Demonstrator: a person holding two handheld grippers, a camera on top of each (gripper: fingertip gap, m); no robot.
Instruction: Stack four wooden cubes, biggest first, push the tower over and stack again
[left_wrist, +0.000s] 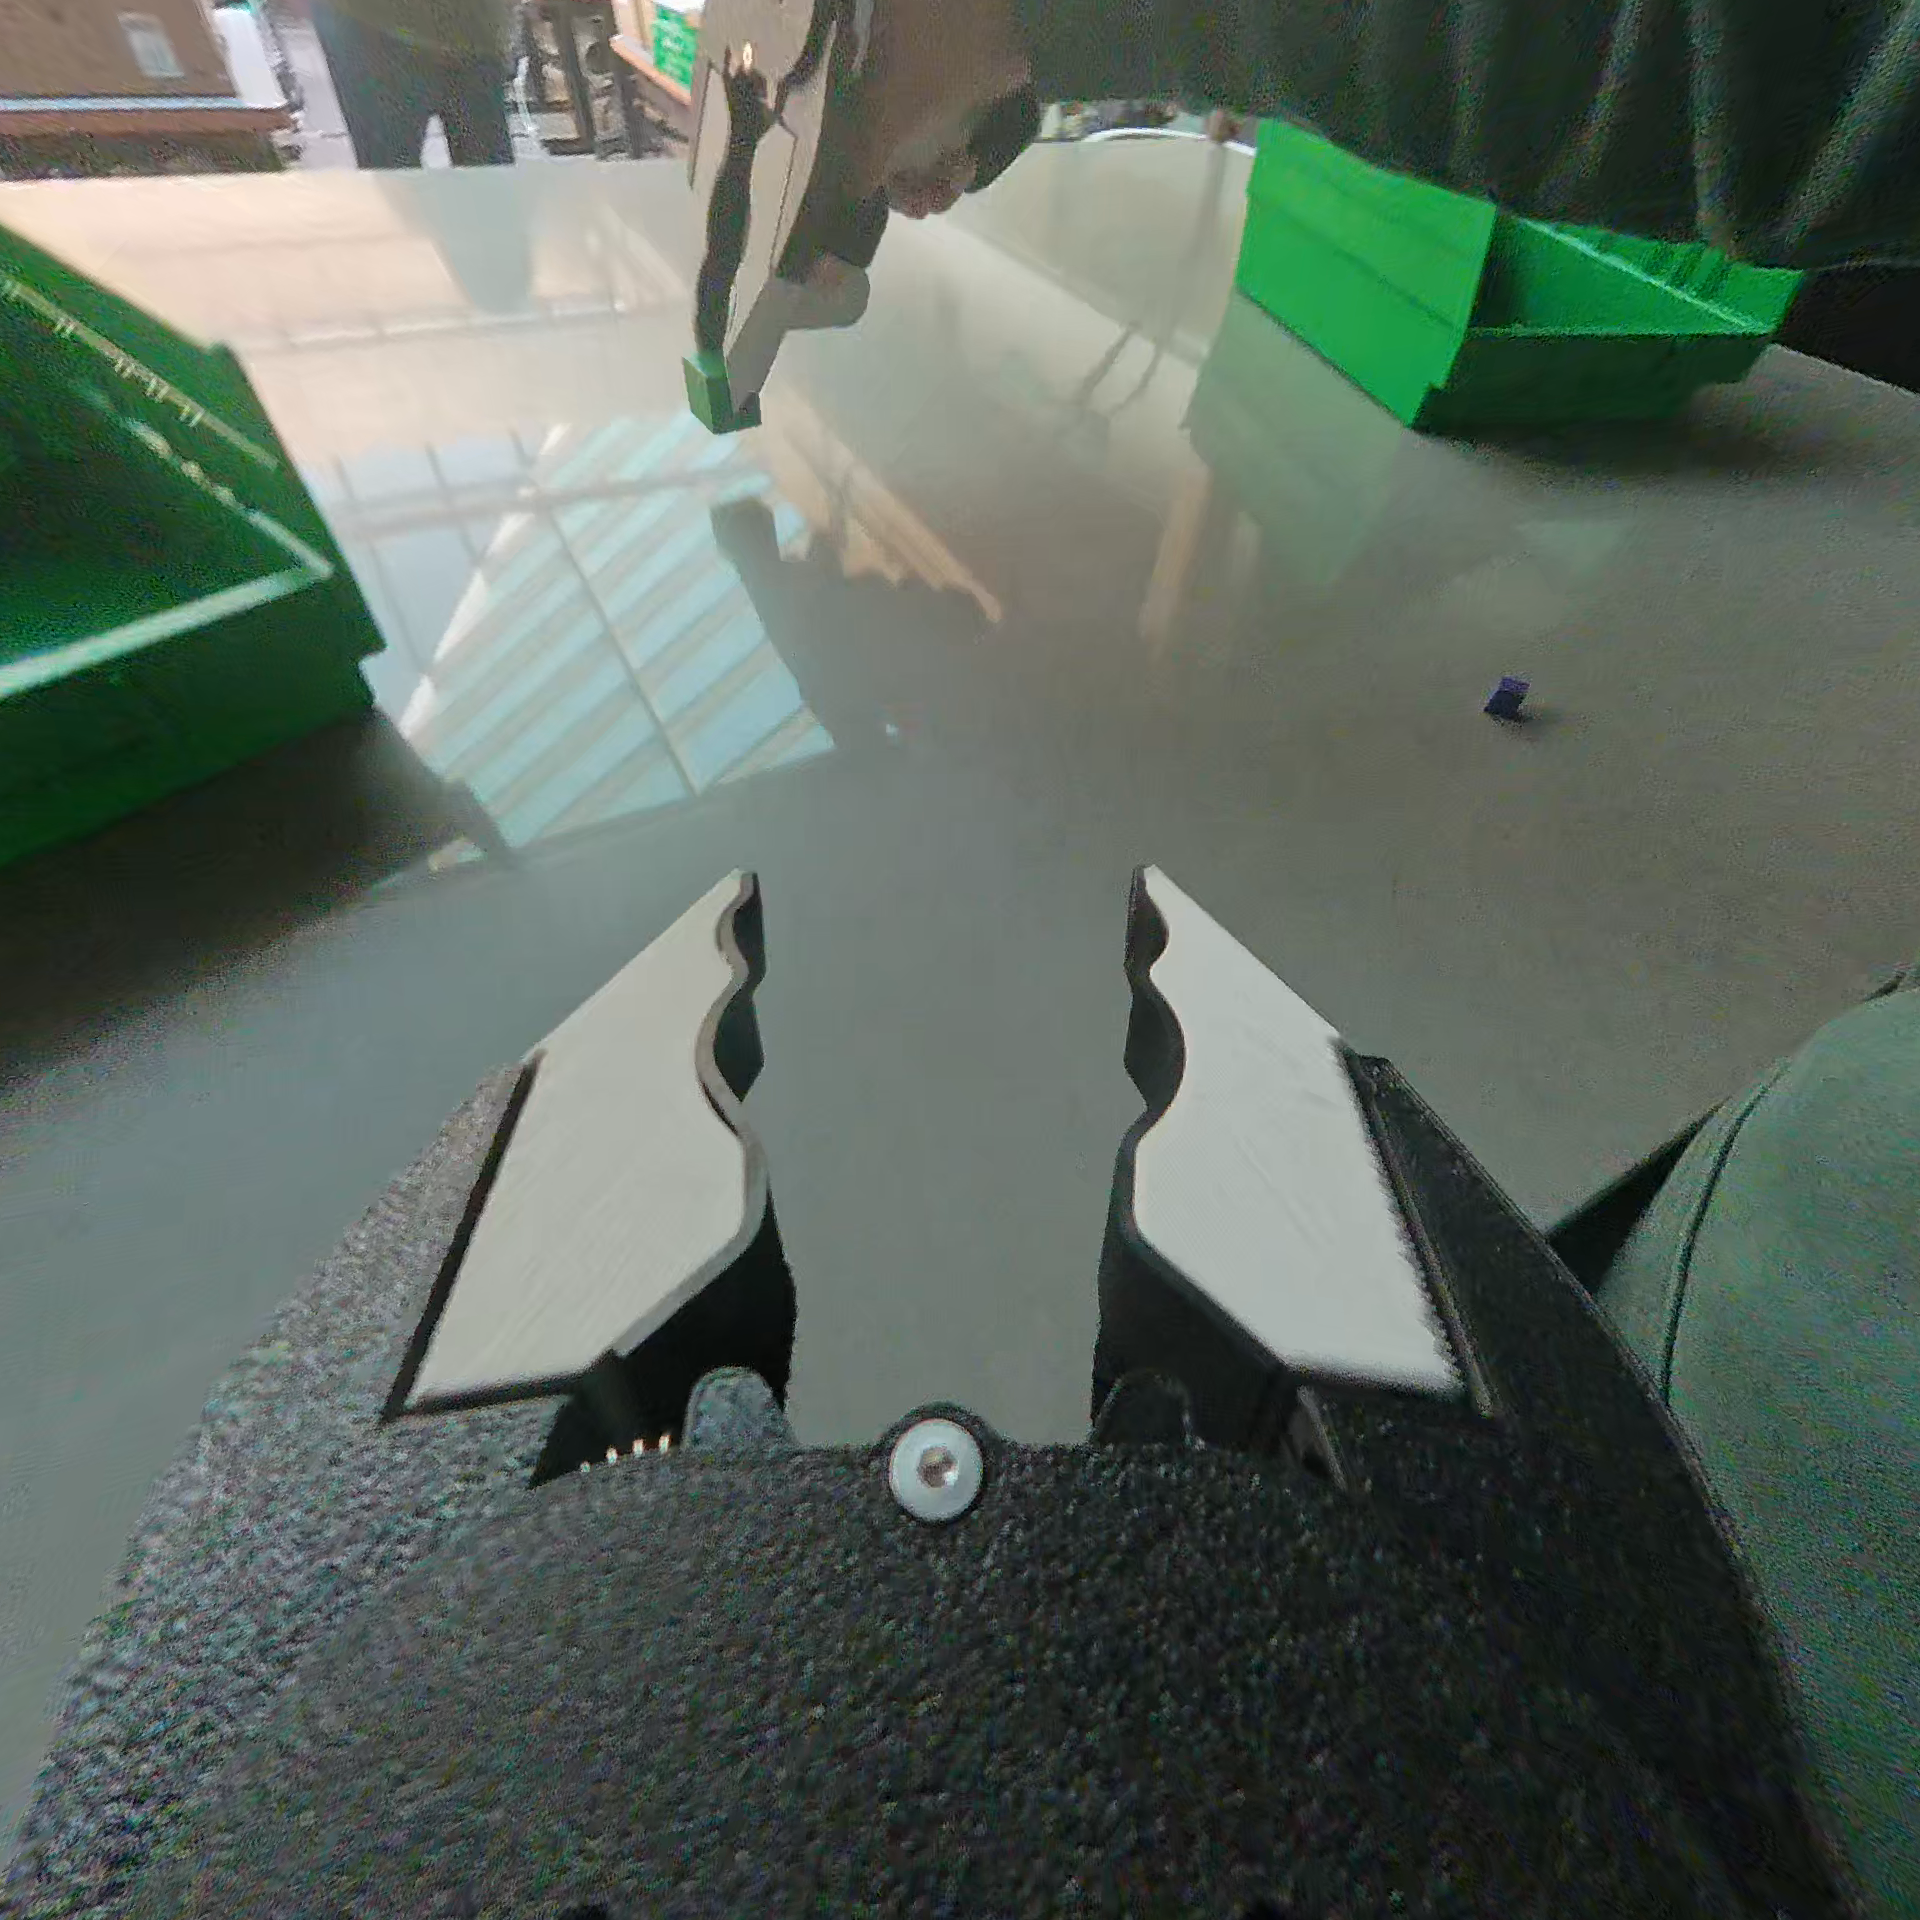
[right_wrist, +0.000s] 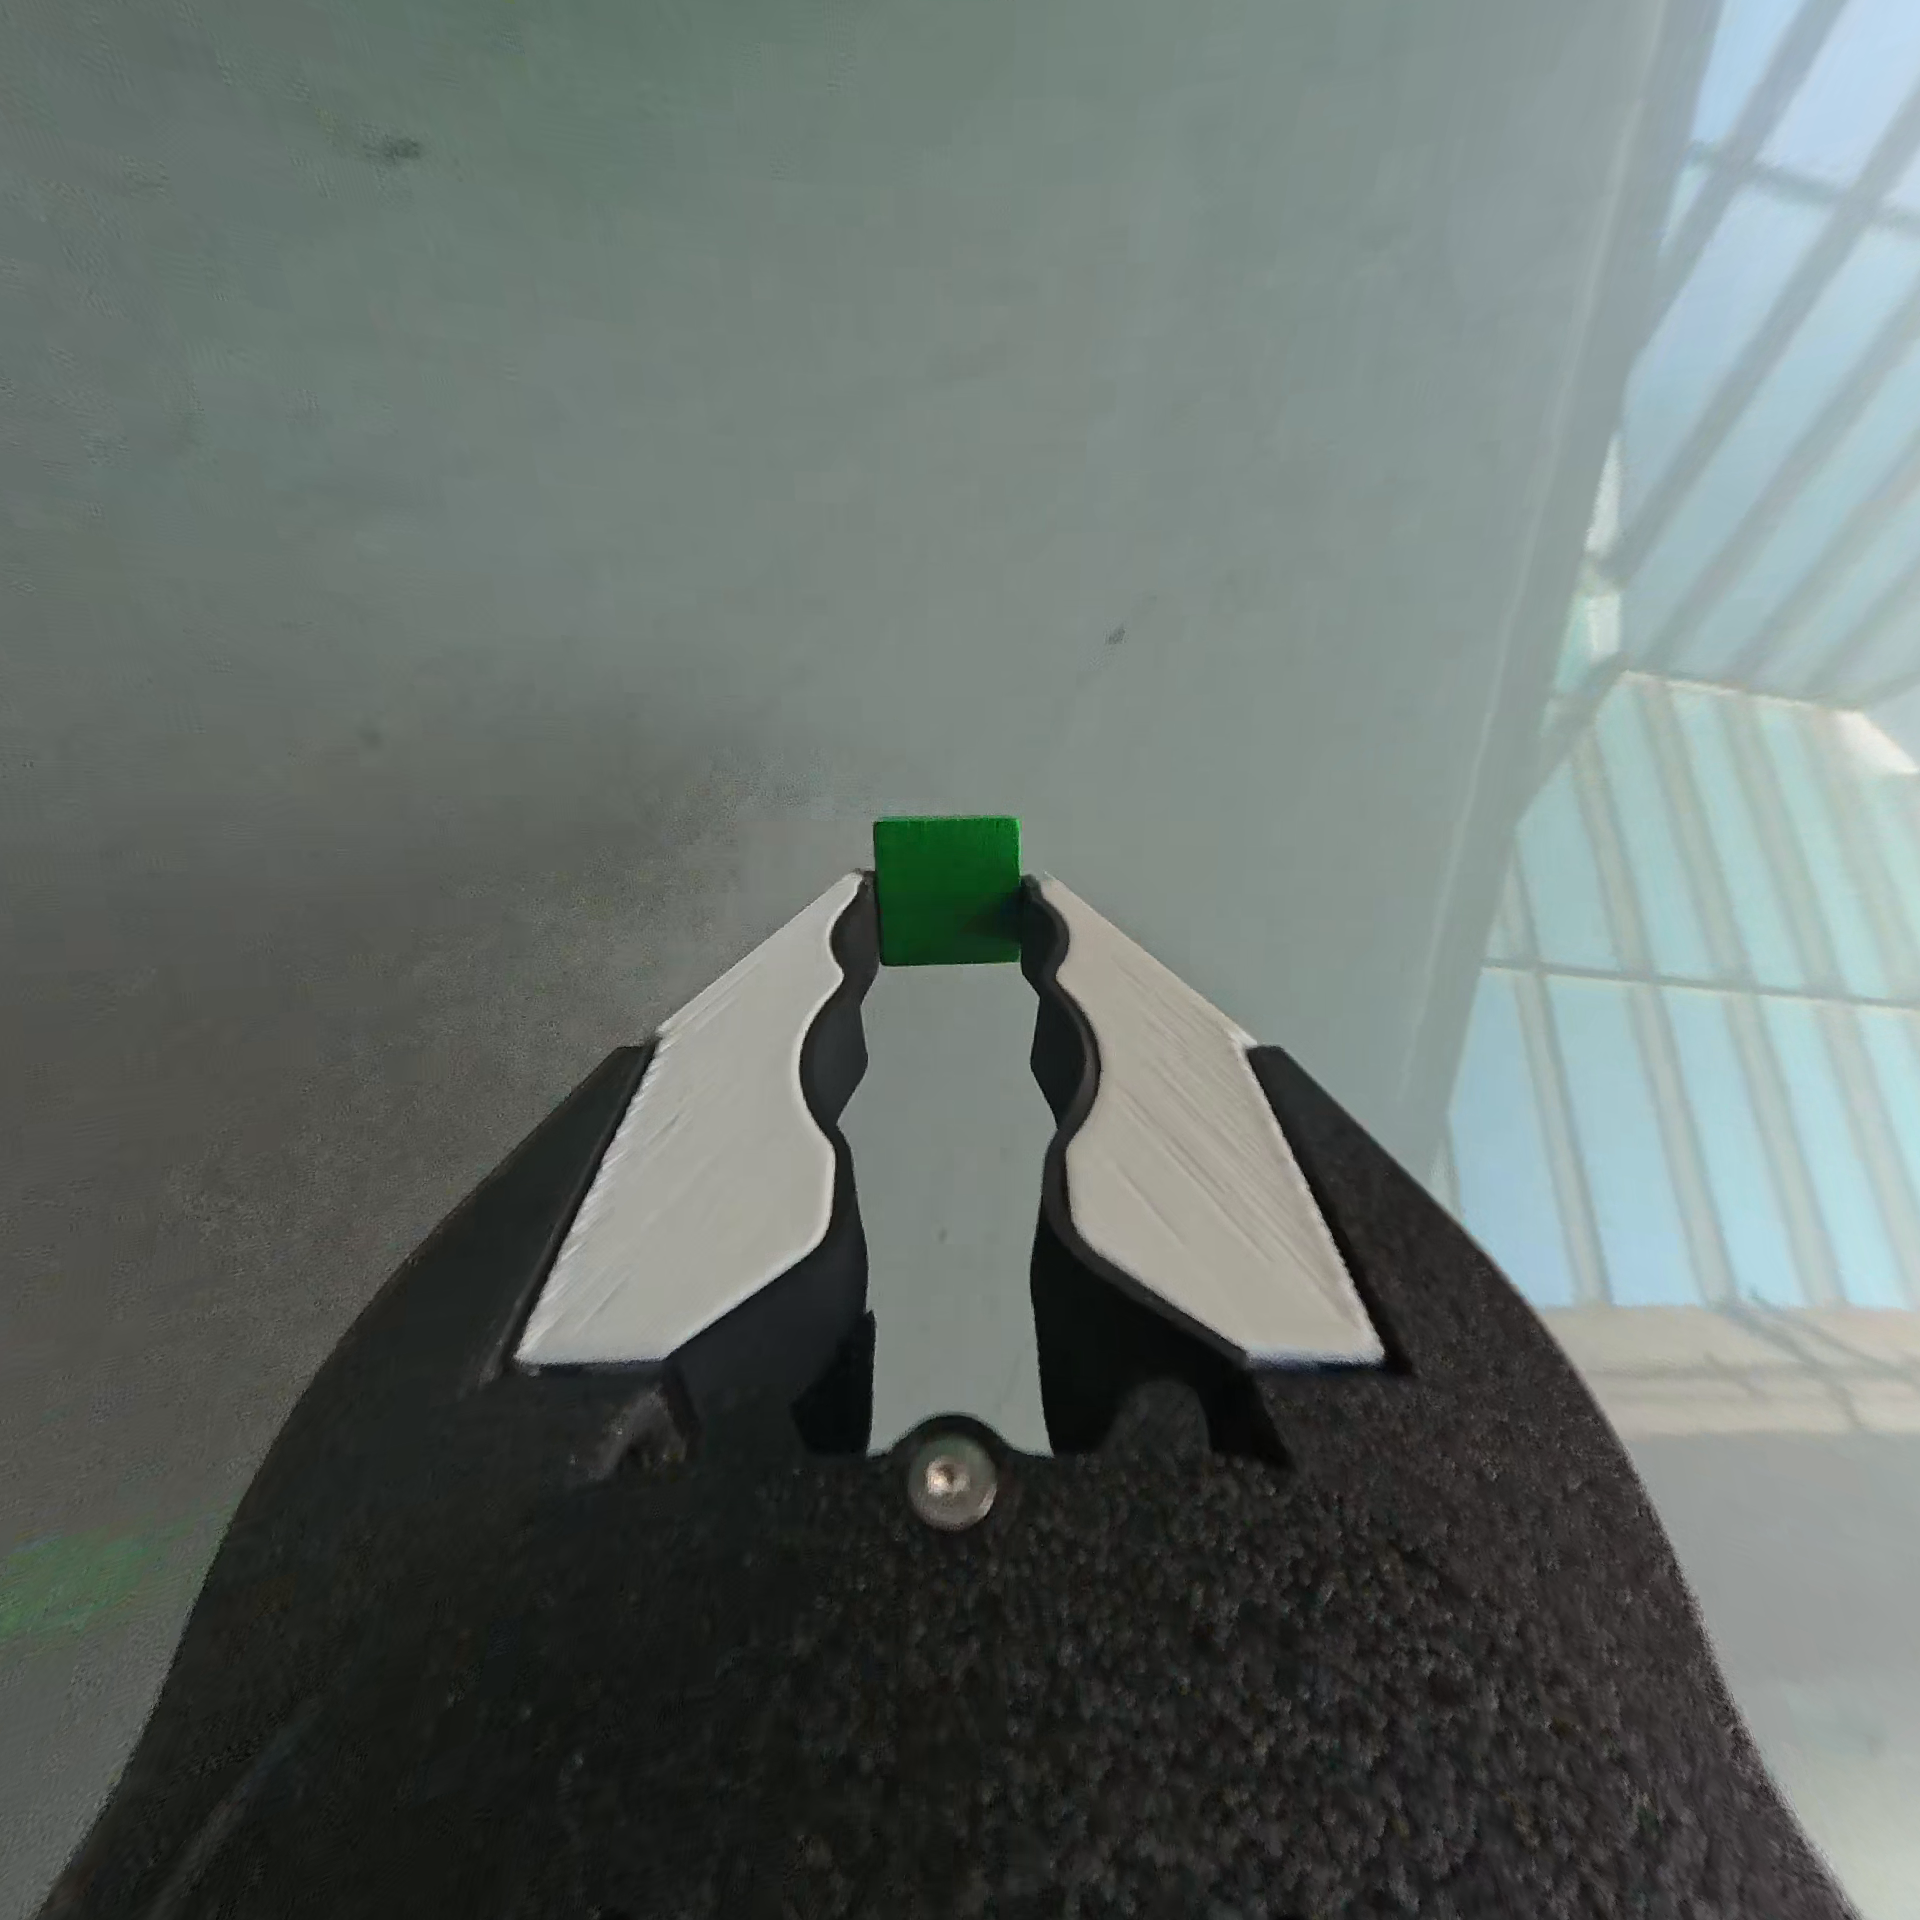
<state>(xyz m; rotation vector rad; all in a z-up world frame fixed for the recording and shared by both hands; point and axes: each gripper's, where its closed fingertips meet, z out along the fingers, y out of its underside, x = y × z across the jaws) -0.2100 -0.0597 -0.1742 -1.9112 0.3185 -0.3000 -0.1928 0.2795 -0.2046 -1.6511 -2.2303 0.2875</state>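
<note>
Left to right: green bin (left_wrist: 156, 582), left gripper (left_wrist: 945, 914) with jaws spread over bare table (left_wrist: 1039, 623), right gripper (right_wrist: 948, 894) pinching small green block (right_wrist: 945, 891) by opposite flat sides above table; likely light, stiff, smooth.

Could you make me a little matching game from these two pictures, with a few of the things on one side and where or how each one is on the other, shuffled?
Things:
1. left gripper
2. green block
3. small dark blue piece
4. right gripper

States:
A. lying alone on the grey table
B. open, nothing between its fingers
C. pinched between two fingertips
D. shut on a small block, above the table

Pairs: 1-B, 2-C, 3-A, 4-D
</note>
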